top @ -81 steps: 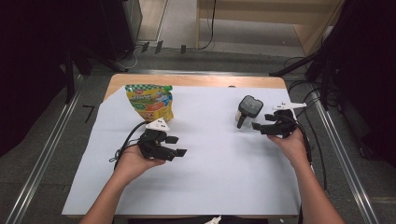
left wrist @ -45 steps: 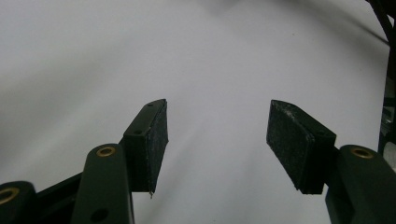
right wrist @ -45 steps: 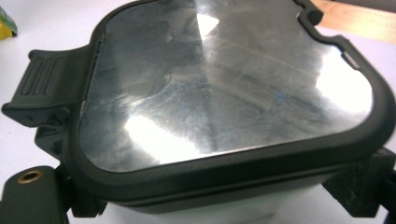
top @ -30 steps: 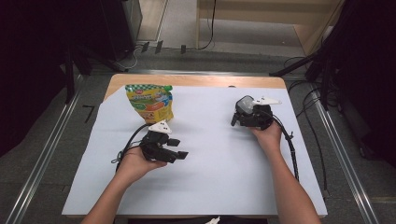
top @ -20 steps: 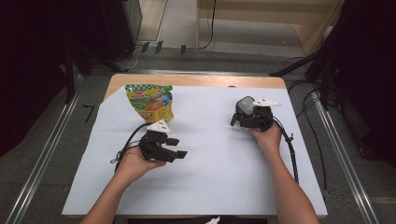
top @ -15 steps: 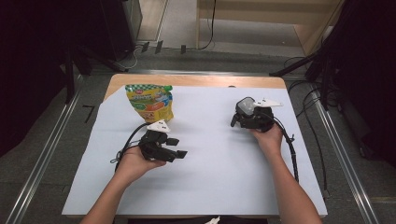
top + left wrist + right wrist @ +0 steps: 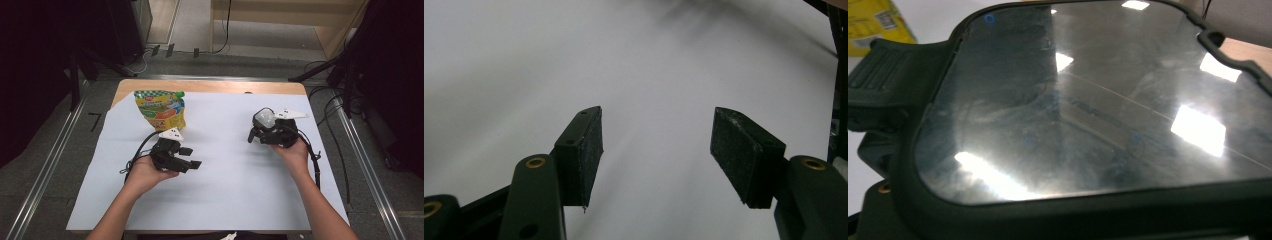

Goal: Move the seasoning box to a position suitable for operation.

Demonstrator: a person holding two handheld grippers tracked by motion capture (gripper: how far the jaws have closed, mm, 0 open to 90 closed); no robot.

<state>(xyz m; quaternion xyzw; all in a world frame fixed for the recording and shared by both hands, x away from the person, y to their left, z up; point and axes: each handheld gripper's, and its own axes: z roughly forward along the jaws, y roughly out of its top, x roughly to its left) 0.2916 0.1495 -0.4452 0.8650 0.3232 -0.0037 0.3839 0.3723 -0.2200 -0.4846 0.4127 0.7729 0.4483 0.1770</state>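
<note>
My right gripper [image 7: 261, 134] is at the right side of the worktop [image 7: 230, 170], its fingers clamped on a black device [image 7: 265, 120] with a glossy glass face [image 7: 1088, 100]; the device is held just above the white sheet, right of centre; my left gripper [image 7: 192, 159] rests at the left, nearer to me, its fingers [image 7: 584, 150] apart with nothing between them, only the sheet under them; a yellow pouch [image 7: 160, 109] stands at the far left, just beyond my left gripper.
</note>
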